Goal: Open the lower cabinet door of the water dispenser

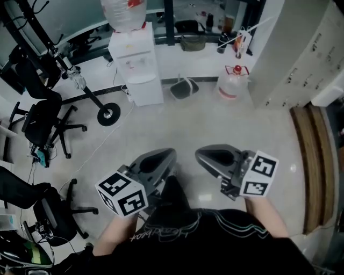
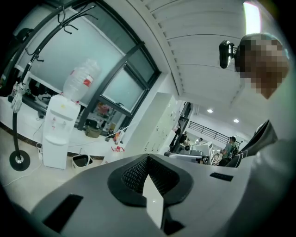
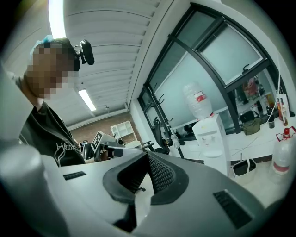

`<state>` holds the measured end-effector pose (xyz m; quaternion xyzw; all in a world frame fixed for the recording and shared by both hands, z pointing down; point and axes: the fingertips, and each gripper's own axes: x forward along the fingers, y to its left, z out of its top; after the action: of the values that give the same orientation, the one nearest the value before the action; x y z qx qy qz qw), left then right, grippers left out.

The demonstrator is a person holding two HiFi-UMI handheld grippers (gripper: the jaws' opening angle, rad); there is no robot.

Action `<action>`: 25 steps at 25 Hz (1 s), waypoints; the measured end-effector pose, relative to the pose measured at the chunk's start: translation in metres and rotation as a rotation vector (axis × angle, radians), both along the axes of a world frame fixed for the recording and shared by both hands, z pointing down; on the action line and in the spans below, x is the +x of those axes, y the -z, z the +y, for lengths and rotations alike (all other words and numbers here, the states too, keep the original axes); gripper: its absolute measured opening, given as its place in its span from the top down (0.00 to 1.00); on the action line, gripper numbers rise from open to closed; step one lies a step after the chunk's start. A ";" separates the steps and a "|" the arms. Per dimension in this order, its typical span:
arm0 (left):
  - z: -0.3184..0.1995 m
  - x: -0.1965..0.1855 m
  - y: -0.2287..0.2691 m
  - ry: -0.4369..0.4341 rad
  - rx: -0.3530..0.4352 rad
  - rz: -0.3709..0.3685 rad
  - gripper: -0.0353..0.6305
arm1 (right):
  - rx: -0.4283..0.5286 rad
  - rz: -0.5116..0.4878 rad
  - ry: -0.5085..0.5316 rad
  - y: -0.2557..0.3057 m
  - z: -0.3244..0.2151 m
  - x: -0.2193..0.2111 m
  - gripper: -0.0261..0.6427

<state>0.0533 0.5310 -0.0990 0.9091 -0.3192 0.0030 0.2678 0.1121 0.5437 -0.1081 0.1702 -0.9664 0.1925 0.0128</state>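
Left gripper and right gripper, fingers pressed together on nothing, face the dispenser door, well apart, ahead-left; left nearer.

Bright, even indoor light. Ceiling strip lamp blown out white. Pale floor carries soft sheen, faint shadows under chairs. Gripper views fisheye-bent, corners black. Left gripper near lens slightly soft, far room sharper

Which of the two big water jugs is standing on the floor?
The red-capped jug, upright on the floor to the right of the water dispenser. The other jug sits upside down on top of the dispenser.
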 end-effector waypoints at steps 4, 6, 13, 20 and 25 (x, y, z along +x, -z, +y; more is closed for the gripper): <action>-0.079 -0.021 -0.022 -0.020 -0.043 -0.004 0.95 | -0.049 0.012 -0.016 -0.021 -0.082 -0.025 0.94; -0.112 -0.035 -0.032 -0.027 -0.079 -0.007 0.95 | -0.089 0.023 -0.016 -0.028 -0.117 -0.041 0.94; -0.221 -0.080 -0.068 -0.017 -0.146 -0.026 0.95 | -0.095 0.107 -0.012 -0.052 -0.225 -0.084 0.94; -0.279 -0.089 -0.103 0.028 -0.177 -0.070 0.95 | -0.151 0.105 -0.021 -0.092 -0.281 -0.090 0.94; -0.318 -0.077 -0.144 0.035 -0.213 -0.094 0.95 | -0.178 0.092 -0.034 -0.128 -0.326 -0.080 0.94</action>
<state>-0.0232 0.2131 0.0453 0.8686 -0.3453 0.0748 0.3475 0.0322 0.2181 0.0198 0.1932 -0.9409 0.2697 0.0688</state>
